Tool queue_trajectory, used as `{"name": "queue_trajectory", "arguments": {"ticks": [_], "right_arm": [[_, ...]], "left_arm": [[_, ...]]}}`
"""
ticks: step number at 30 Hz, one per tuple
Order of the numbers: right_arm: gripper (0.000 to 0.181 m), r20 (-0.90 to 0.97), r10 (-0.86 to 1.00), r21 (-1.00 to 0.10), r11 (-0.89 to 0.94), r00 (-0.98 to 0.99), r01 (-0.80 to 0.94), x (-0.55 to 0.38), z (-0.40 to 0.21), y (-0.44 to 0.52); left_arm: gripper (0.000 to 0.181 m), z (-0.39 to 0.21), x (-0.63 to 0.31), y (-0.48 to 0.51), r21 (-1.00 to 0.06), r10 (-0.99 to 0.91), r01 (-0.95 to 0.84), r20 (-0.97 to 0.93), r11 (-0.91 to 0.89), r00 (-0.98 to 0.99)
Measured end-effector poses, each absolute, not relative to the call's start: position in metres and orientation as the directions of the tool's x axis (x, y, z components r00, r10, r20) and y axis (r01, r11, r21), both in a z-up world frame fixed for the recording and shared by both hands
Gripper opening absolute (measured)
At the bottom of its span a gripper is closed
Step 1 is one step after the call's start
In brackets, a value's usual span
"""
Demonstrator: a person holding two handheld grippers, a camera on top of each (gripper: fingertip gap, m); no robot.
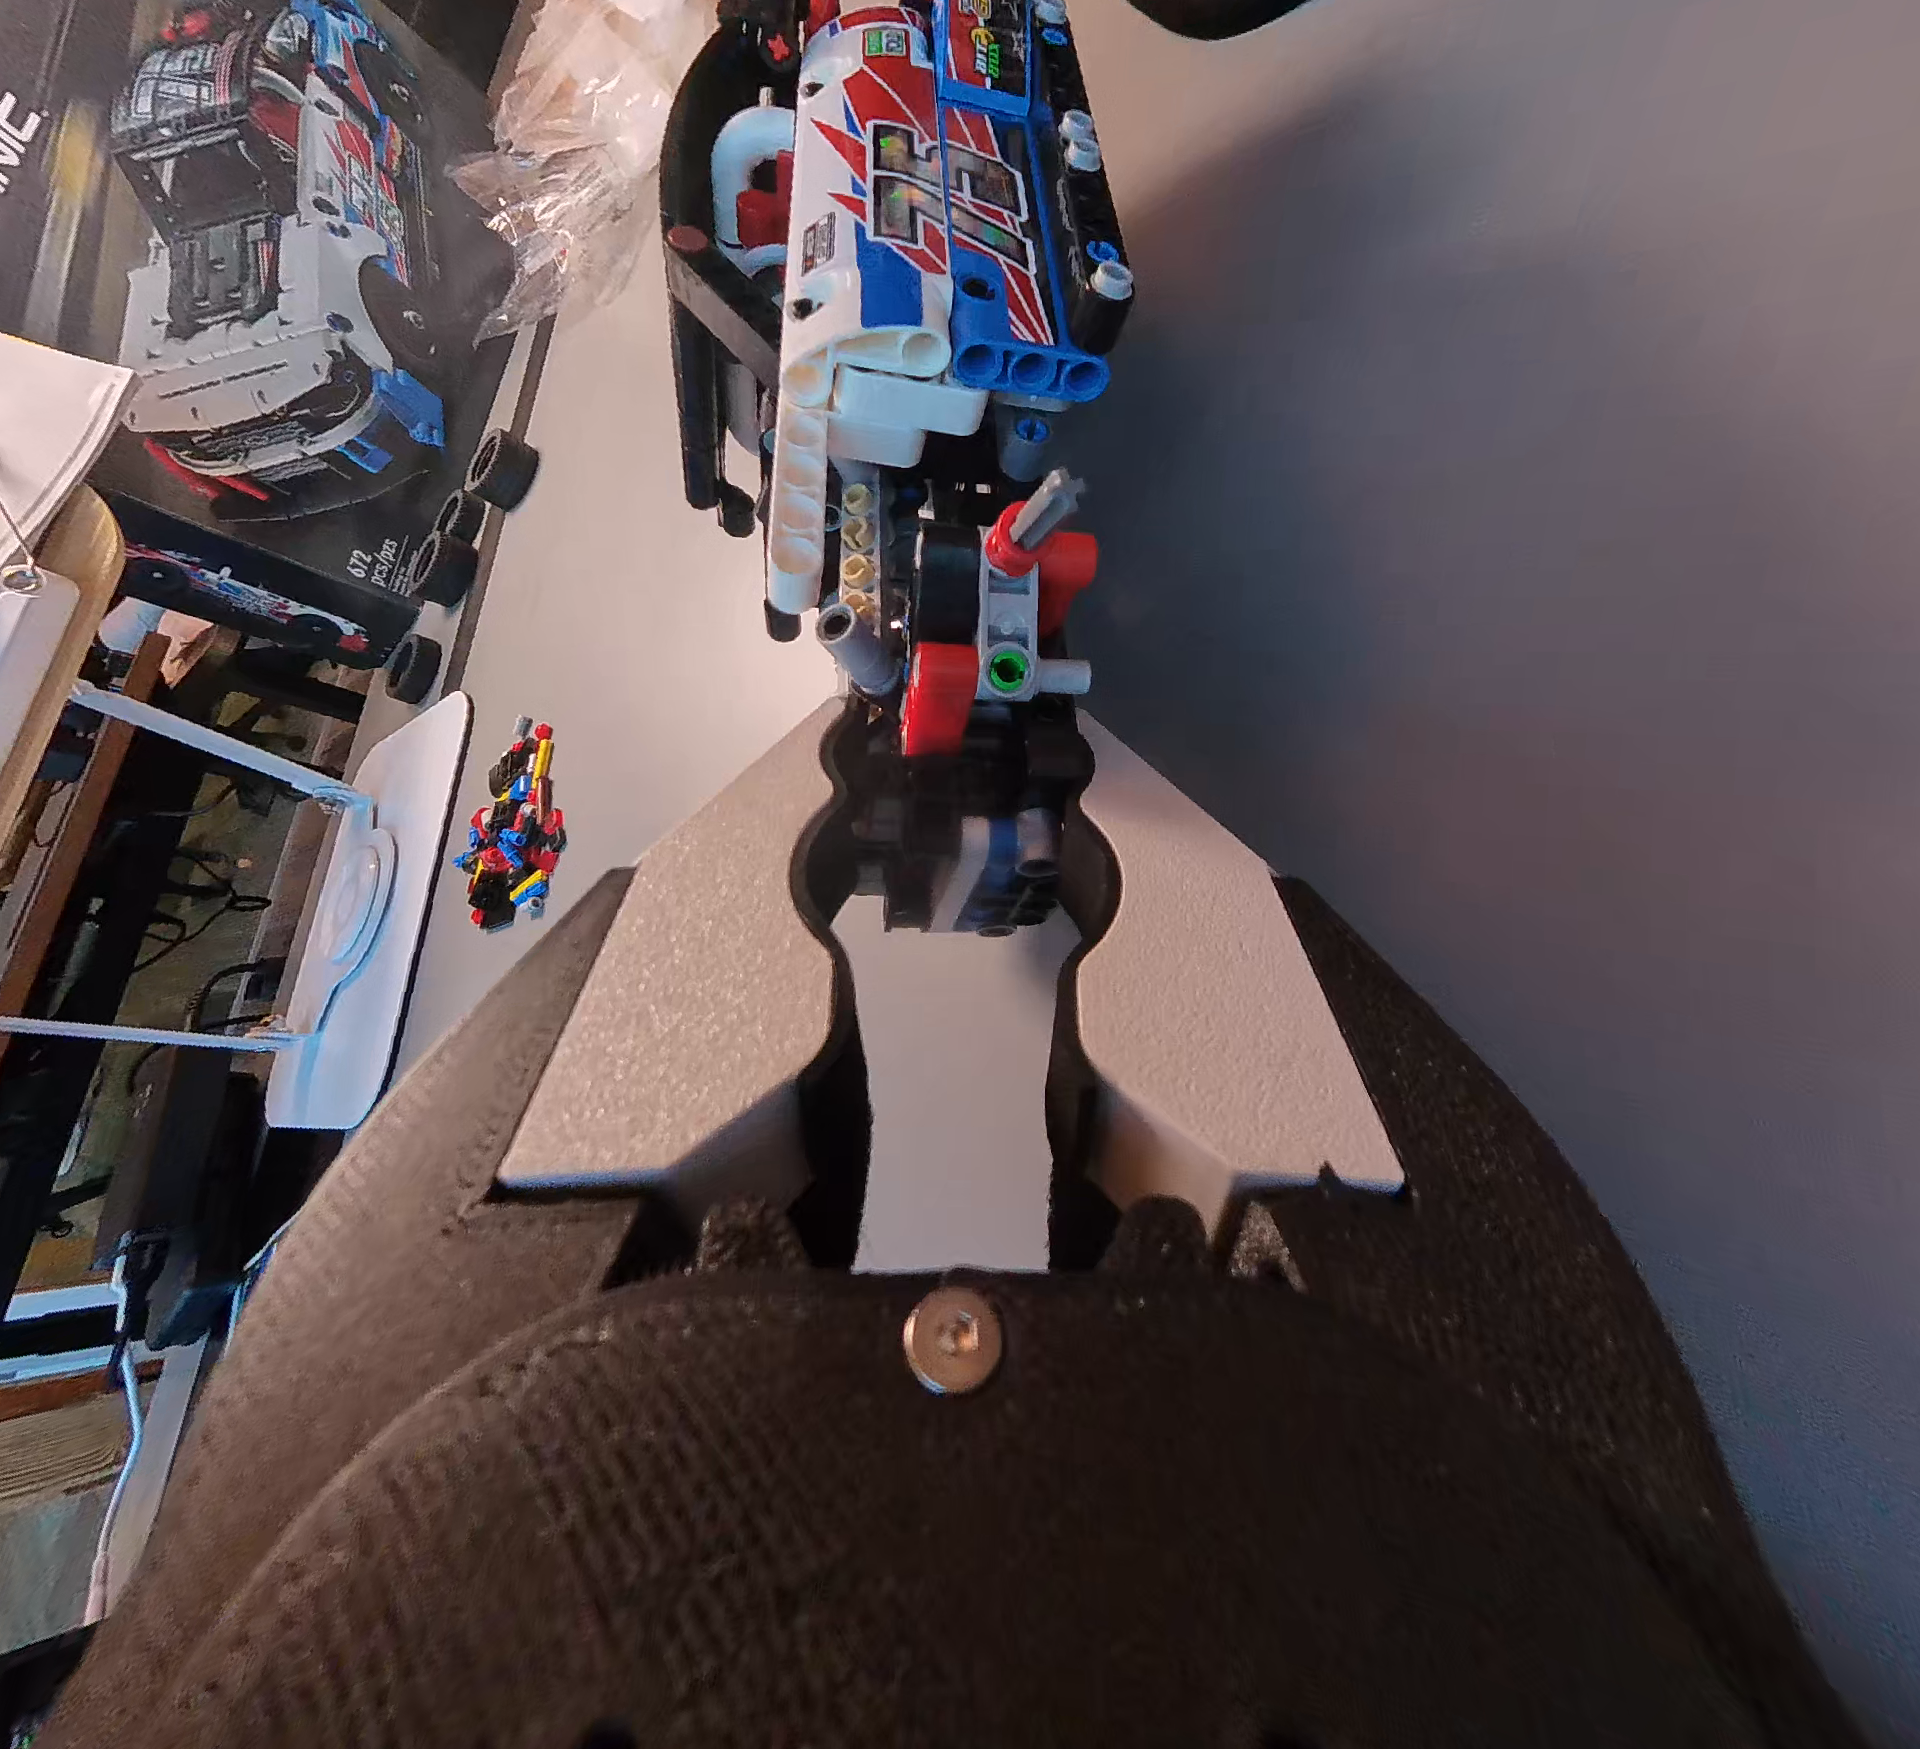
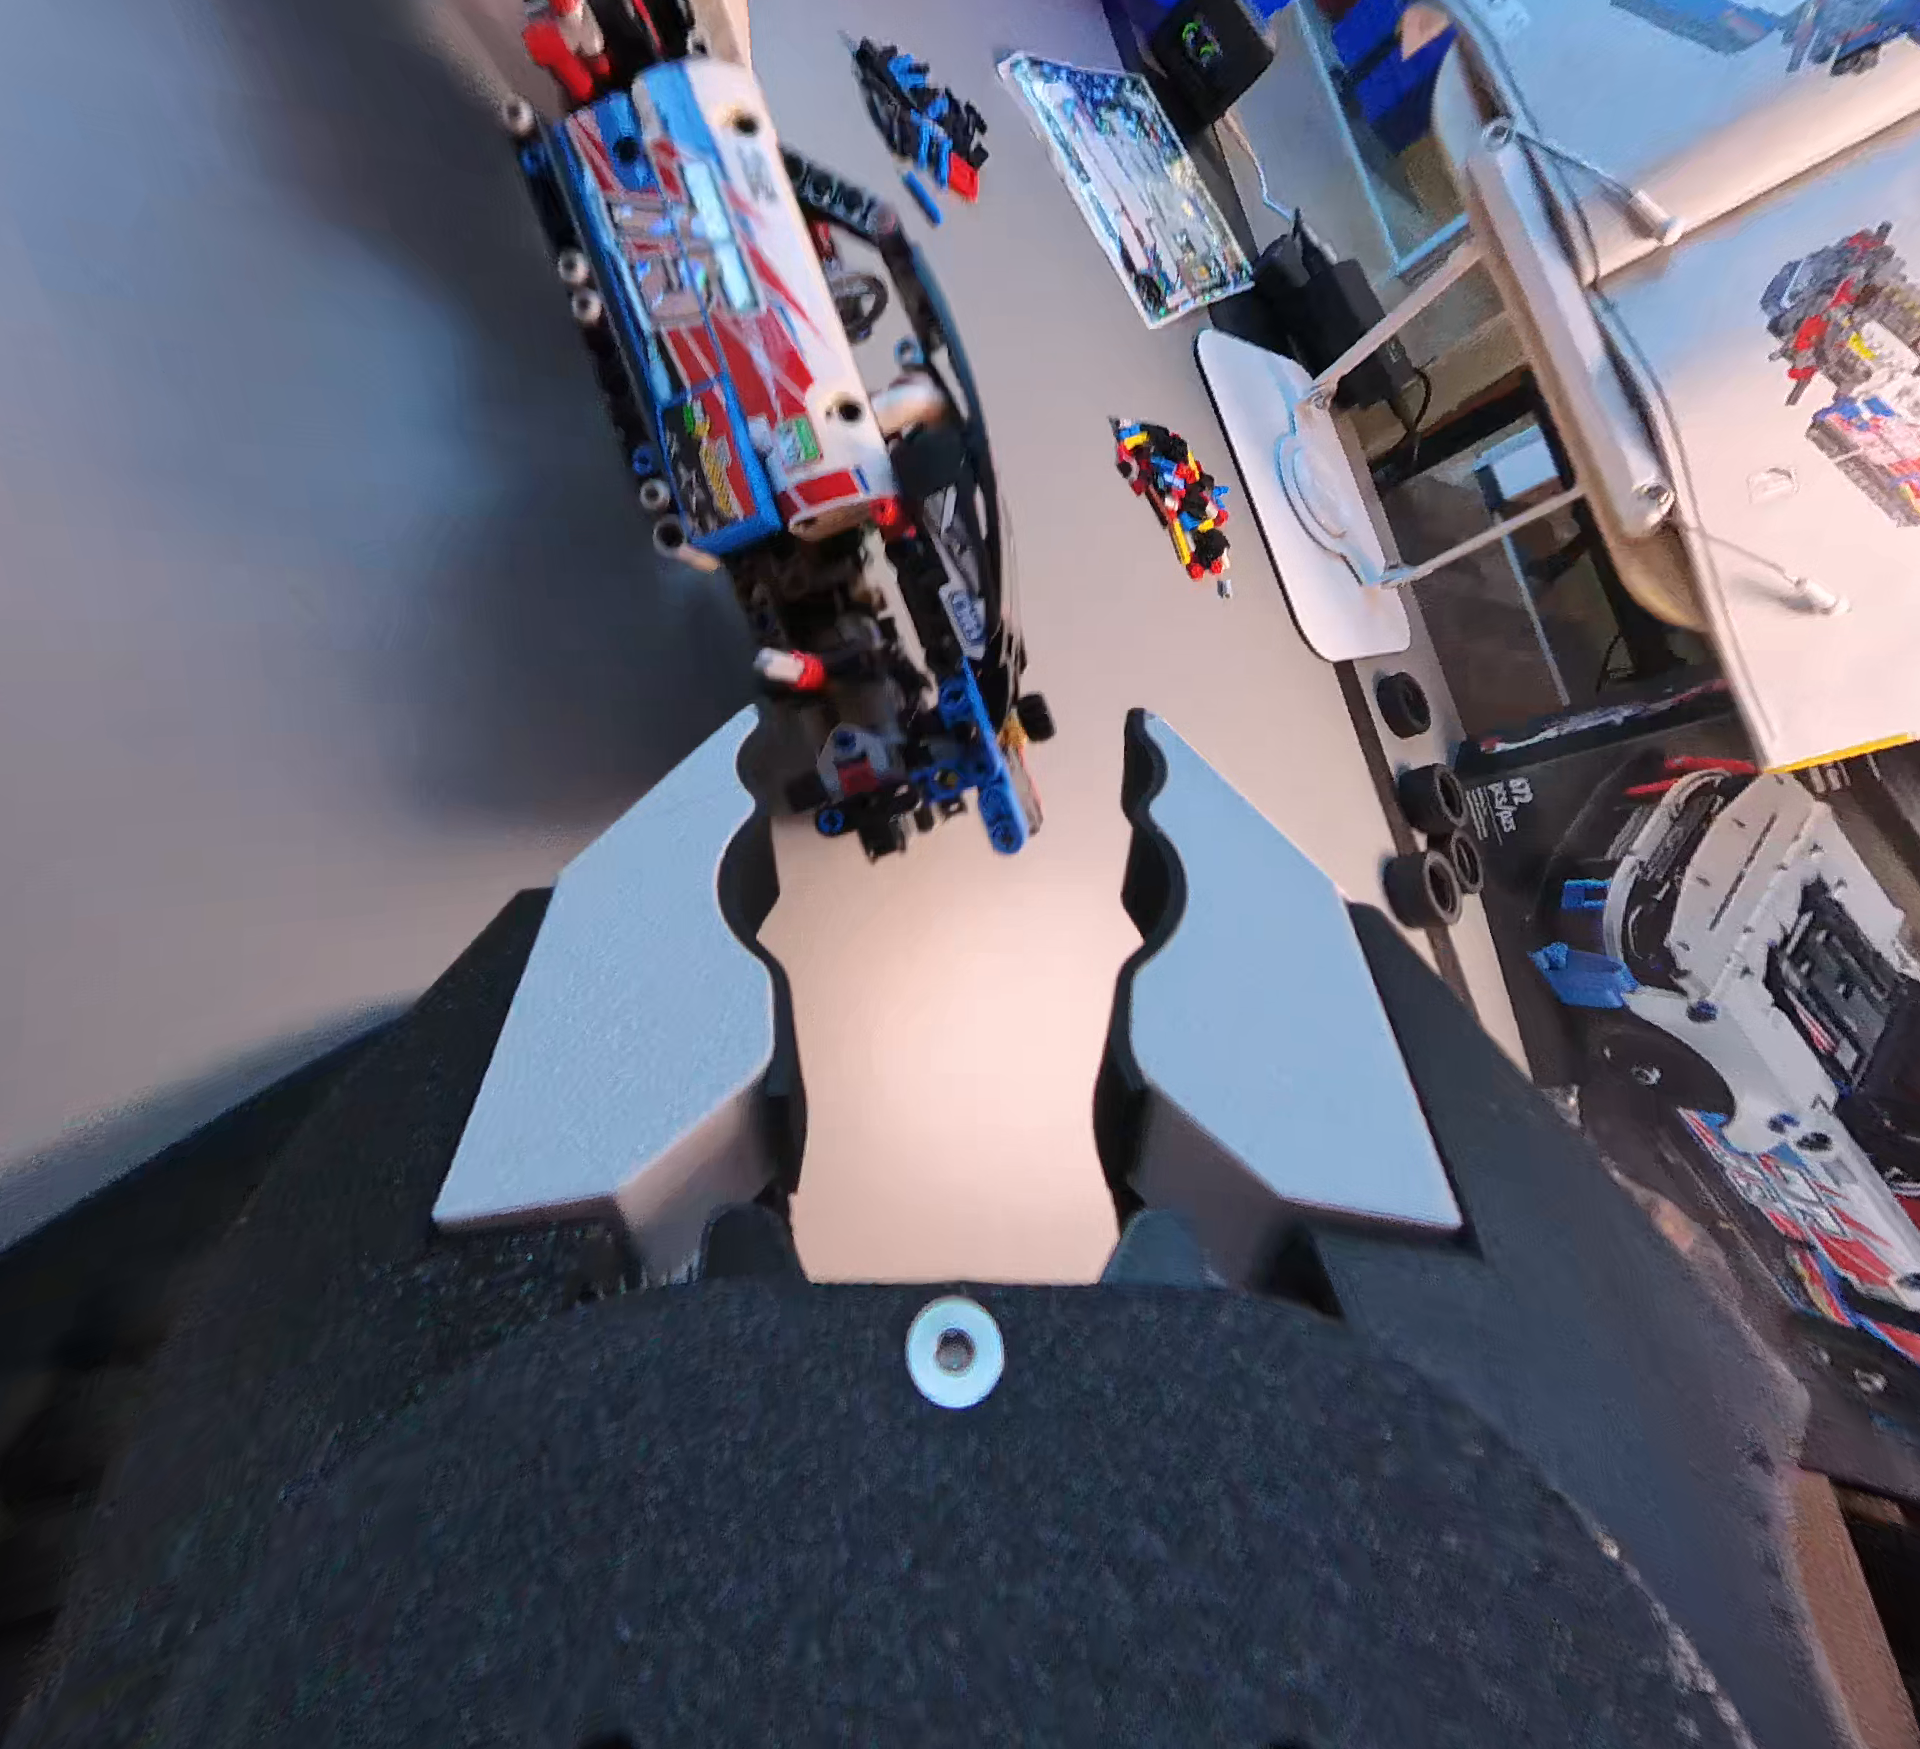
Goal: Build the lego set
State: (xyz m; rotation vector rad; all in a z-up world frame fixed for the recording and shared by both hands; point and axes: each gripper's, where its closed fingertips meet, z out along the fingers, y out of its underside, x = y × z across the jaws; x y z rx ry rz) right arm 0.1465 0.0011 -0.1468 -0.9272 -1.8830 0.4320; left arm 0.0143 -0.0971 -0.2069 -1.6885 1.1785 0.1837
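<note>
Left gripper [image 1: 956,826] clamps near end of car model [image 1: 914,265]; model long axis runs straight away from it. Right gripper [image 2: 940,764] wide open, empty, at far end of model [image 2: 748,411], slightly right of it.

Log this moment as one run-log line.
left tongs: shut on car model | right tongs: open, empty, near model's other end | loose parts pile: untouched on table

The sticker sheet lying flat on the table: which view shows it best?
The right wrist view. There the sticker sheet lies in full on the table, beyond the pile of small parts, though slightly blurred. The left wrist view does not show it at all; its left side holds the set's box and plastic bags.
</note>
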Motion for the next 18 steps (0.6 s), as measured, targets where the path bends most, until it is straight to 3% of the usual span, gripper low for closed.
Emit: {"name": "queue_trajectory", "arguments": {"ticks": [3, 13, 18], "right_arm": [[0.074, 0.63, 0.741, -0.597, 0.654, -0.234, 0.464, 0.149, -0.173, 0.014], [0.051, 0.785, 0.605, -0.497, 0.745, -0.135, 0.445, 0.084, -0.189, 0.065], [0.038, 0.79, 0.611, -0.539, 0.726, -0.043, 0.428, 0.062, -0.188, 0.089]], "left_arm": [[0.033, -0.207, 0.01, -0.093, -0.635, -0.593, -0.772, -0.624, 0.004, 0.51], [0.034, -0.216, -0.042, -0.044, -0.48, -0.484, -0.877, -0.769, 0.005, 0.417], [0.035, -0.22, -0.063, -0.018, -0.424, -0.459, -0.906, -0.802, -0.015, 0.383]]}}
